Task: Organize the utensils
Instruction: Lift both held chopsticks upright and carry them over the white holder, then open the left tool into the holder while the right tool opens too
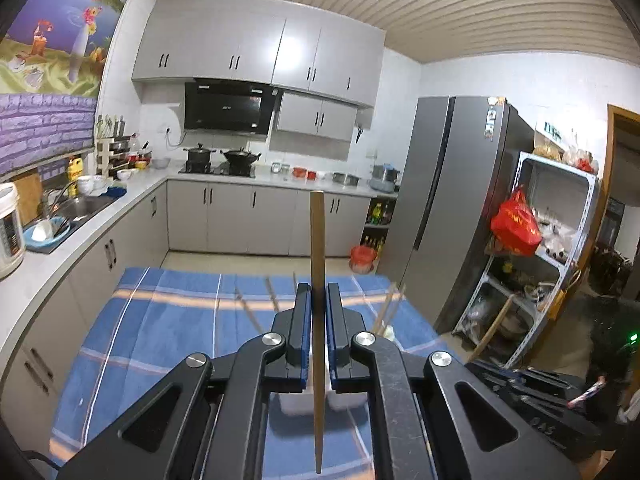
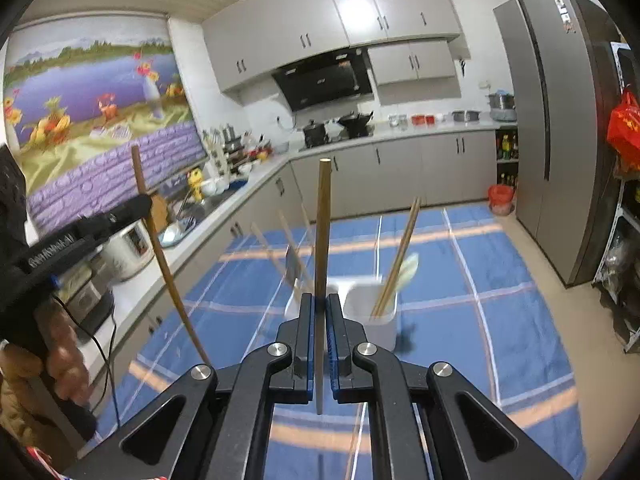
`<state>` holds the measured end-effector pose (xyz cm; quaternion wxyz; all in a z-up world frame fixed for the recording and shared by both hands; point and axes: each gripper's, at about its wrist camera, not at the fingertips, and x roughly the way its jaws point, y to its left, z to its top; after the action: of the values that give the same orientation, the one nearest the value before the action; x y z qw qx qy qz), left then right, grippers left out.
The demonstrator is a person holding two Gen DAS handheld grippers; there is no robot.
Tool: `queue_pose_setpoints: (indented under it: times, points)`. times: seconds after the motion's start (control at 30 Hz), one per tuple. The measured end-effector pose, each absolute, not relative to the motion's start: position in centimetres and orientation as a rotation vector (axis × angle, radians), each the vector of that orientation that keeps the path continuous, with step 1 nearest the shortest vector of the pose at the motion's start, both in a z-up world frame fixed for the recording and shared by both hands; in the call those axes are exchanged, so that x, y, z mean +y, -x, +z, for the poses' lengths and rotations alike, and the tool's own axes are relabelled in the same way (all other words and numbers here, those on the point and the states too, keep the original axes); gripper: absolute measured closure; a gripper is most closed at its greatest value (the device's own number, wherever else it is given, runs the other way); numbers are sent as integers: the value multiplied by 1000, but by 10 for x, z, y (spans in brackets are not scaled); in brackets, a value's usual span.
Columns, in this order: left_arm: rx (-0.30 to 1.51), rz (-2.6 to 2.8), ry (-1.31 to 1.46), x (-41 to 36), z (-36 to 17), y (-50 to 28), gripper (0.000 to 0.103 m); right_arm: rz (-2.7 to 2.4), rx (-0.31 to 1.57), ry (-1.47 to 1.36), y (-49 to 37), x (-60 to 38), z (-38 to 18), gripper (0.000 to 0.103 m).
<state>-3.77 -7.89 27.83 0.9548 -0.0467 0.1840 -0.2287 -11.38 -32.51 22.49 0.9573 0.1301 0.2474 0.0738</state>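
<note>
My left gripper (image 1: 319, 294) is shut on a wooden chopstick (image 1: 317, 248) that stands upright between the jaws, above a white holder (image 1: 344, 399) on the blue checked tablecloth (image 1: 168, 320). My right gripper (image 2: 319, 302) is shut on a second wooden chopstick (image 2: 323, 232), also upright. In the right wrist view the white utensil holder (image 2: 372, 312) stands just beyond the jaws, with two chopsticks (image 2: 400, 256) and a pale spoon (image 2: 408, 268) in its right compartment. The left gripper (image 2: 132, 208) with its chopstick (image 2: 160, 248) shows at the left of that view.
A kitchen counter with a sink (image 1: 80, 206) and a rice cooker (image 1: 8, 232) runs along the left. A grey fridge (image 1: 452, 200) and a metal shelf (image 1: 548, 240) stand at the right. Faint reflected chopsticks (image 2: 280, 248) appear over the cloth.
</note>
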Motion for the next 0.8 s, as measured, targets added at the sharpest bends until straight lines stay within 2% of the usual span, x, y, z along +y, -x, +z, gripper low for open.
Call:
queue_pose_setpoints:
  times: [0.3,0.53,0.8]
  points:
    - [367,-475,71,-121,267,-53,97,46,456,-267,41,-346,247,97]
    - [443,-444,42,-148,230,-113,97,13,531,-306,-4,-356,214,97]
    - [538,-444,61,-149,199,-130,97,14,638,-337,-25,-357,169,96]
